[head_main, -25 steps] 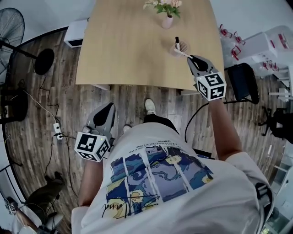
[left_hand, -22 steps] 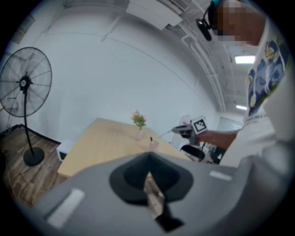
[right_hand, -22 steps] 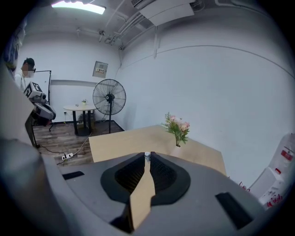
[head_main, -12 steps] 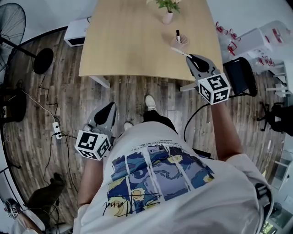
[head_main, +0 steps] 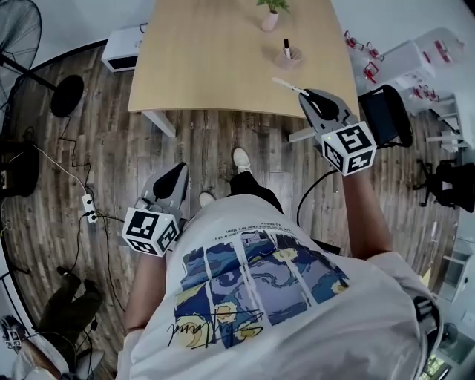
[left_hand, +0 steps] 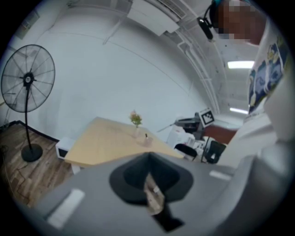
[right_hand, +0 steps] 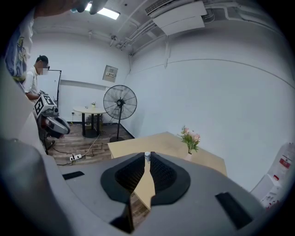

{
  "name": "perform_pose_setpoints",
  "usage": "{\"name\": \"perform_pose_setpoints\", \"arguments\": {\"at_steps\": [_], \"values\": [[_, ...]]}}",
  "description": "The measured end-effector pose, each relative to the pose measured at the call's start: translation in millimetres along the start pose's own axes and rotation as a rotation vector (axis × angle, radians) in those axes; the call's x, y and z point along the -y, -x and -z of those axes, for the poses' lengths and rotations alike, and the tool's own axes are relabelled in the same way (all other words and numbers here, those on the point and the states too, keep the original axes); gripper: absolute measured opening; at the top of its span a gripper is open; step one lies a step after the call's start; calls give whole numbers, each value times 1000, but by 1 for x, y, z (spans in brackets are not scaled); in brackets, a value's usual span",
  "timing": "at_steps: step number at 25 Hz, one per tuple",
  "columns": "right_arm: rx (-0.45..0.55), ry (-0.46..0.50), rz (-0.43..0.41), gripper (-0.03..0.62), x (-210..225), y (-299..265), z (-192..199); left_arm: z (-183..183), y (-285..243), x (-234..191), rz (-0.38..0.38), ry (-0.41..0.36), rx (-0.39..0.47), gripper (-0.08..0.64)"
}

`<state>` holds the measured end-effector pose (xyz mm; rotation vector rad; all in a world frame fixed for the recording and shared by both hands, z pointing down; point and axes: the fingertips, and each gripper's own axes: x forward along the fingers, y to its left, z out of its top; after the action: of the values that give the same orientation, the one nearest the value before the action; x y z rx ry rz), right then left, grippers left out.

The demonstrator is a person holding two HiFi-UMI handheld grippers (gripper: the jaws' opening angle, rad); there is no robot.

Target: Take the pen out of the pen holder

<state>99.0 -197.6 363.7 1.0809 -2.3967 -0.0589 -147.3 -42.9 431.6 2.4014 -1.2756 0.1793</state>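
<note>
A small pen holder [head_main: 288,57] stands on the wooden table [head_main: 208,67] with a black pen [head_main: 286,47] upright in it. My right gripper [head_main: 306,94] hovers over the table's near edge, shut on a white pen [head_main: 286,85] that sticks out level to the left, clear of the holder. In the right gripper view only the pen's pale tip [right_hand: 147,156] shows between the fingers. My left gripper [head_main: 170,185] hangs low over the floor, shut and empty. The left gripper view shows the holder [left_hand: 146,139] far off.
A vase of flowers [head_main: 270,15] stands behind the holder. A black chair [head_main: 386,115] is right of the table and a white box [head_main: 122,48] to its left. A fan [head_main: 18,41], cables and a power strip [head_main: 87,208] lie on the floor at left.
My right gripper has drawn back from the holder with the white pen, whose tip now hangs free of the holder. The left gripper has barely moved.
</note>
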Motion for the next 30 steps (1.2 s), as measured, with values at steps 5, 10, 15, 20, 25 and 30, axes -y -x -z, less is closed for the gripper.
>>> {"name": "perform_pose_setpoints", "arguments": {"at_steps": [5,10,15,20,25,30], "values": [[-1,5,-19,32,-24,7,-3,7,12,0,6,11,5,9],[1,9,-36,32,-43,13,-1,17,22,1,5,16,1,9],[1,10,-40,32,-50,16,-5,16,29,0,-2,19,5,8],[-2,15,-47,32,-59,13,-9,19,37,-6,-12,29,16,9],[-6,17,-58,32,-65,9,-13,19,40,-11,-17,36,17,9],[-9,24,-69,32,-69,9,-13,19,38,-11,-12,35,16,8]]}}
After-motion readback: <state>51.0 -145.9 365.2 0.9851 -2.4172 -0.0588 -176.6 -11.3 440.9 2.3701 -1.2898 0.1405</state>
